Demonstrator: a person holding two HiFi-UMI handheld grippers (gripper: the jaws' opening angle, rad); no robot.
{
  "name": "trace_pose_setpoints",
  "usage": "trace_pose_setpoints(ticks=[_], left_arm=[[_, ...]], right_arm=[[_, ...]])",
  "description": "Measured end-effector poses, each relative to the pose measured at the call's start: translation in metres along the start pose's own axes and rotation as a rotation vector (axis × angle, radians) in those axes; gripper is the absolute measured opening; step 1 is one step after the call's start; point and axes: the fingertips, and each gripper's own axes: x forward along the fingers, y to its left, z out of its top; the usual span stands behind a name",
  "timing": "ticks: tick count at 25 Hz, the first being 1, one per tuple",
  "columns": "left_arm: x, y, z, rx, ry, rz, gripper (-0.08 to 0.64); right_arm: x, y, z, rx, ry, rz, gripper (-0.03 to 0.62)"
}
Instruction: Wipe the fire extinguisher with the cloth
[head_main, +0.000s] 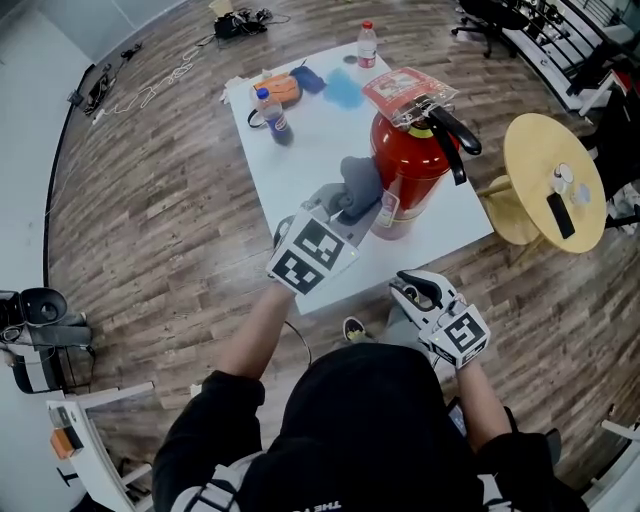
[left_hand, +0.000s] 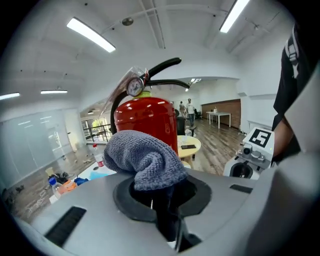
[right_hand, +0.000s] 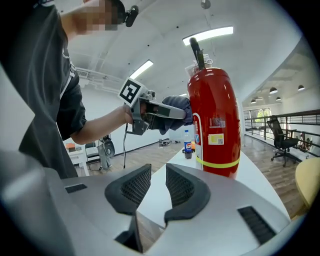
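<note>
Beside the fire extinguisher's (head_main: 410, 165) unreadable labels (right_hand: 217, 131), cloth (head_main: 357, 188) clamped in left fingers (left_hand: 122, 202); right fingers (right_hand: 131, 189) apart, empty.

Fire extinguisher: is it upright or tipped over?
Upright: the fire extinguisher stands on its base on the table, handle on top.

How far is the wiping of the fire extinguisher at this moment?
Done: the grey cloth is picked up, clamped in the left gripper. In hand: the cloth is at the side of the red fire extinguisher, apparently touching it. Left: the wiping itself; nothing shows how much surface is already wiped. The right gripper is open and empty.
</note>
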Motion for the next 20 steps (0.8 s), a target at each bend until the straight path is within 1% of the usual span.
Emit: trace_pose_setpoints(ticks=[2,3,5,6,8,11,13,16,18,20], left_arm=[[-0.004,-0.003,0.011,-0.044,-0.044,0.001,0.061],[-0.003,-0.005,0.014,-0.057,-0.056,0.014,0.061],[0.003,-0.01,0.012,-0.068,-0.063,0.042,0.061],[0.008,-0.017,0.006,-0.076,-0.062,0.042,0.061],[0.021,-0.035,-0.006,-0.091,-0.052,0.018,0.061],[0.037,-0.054,-0.016,-0.068,-0.042,0.015,0.061],[0.045,-0.063,-0.013,-0.075,-0.045,-0.006,0.061],[0.057,-0.082,0.003,-0.124,-0.084,-0.059,0.061],[0.069,-0.097,0.01,-0.104,-0.091,-0.098,0.061],[0.079,-0.103,0.01,-0.067,-0.076,-0.107,0.061]], right_arm=[[0.0,-0.002,0.012,-0.013,-0.034,-0.003,0.101],[0.0,-0.005,0.018,-0.014,-0.053,-0.007,0.101],[0.0,-0.01,0.024,-0.009,-0.078,-0.021,0.101],[-0.001,-0.014,0.025,-0.005,-0.081,-0.031,0.1],[-0.005,-0.021,0.021,0.006,-0.083,-0.06,0.1],[-0.017,-0.035,0.015,0.039,-0.091,-0.119,0.094],[-0.026,-0.043,0.011,0.063,-0.093,-0.15,0.092],[-0.042,-0.056,-0.003,0.089,-0.072,-0.203,0.091],[-0.051,-0.066,-0.008,0.121,-0.082,-0.246,0.091],[-0.06,-0.075,-0.009,0.161,-0.107,-0.282,0.091]])
